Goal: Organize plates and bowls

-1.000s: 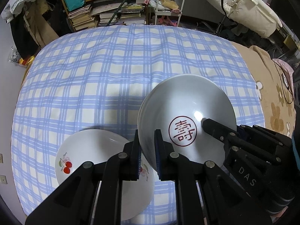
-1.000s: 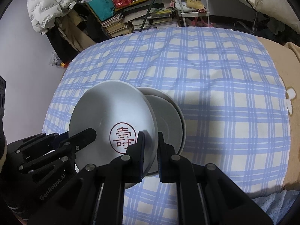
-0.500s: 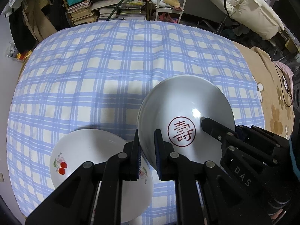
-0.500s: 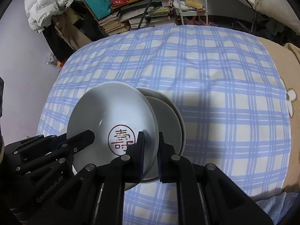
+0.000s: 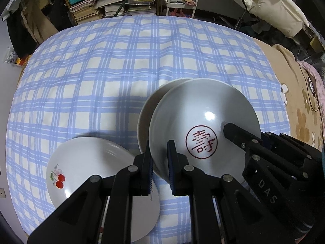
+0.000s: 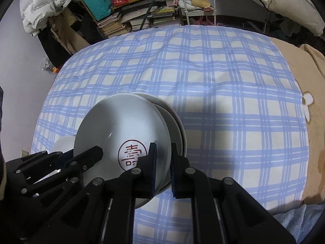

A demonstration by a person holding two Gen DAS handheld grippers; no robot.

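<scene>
Left wrist: blue-checked tablecloth, book stacks behind.
Both grippers, left gripper and right gripper, clamped on red-stamped bowl above second bowl; cherry plate alongside.

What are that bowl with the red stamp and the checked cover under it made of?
The bowl with the red stamp looks like glazed ceramic or porcelain: smooth, pale and glossy, with a bright glint of light inside. A hard plastic such as melamine cannot be ruled out. The checked cover looks like soft woven cloth, matte, with gentle wrinkles and no shine.
</scene>
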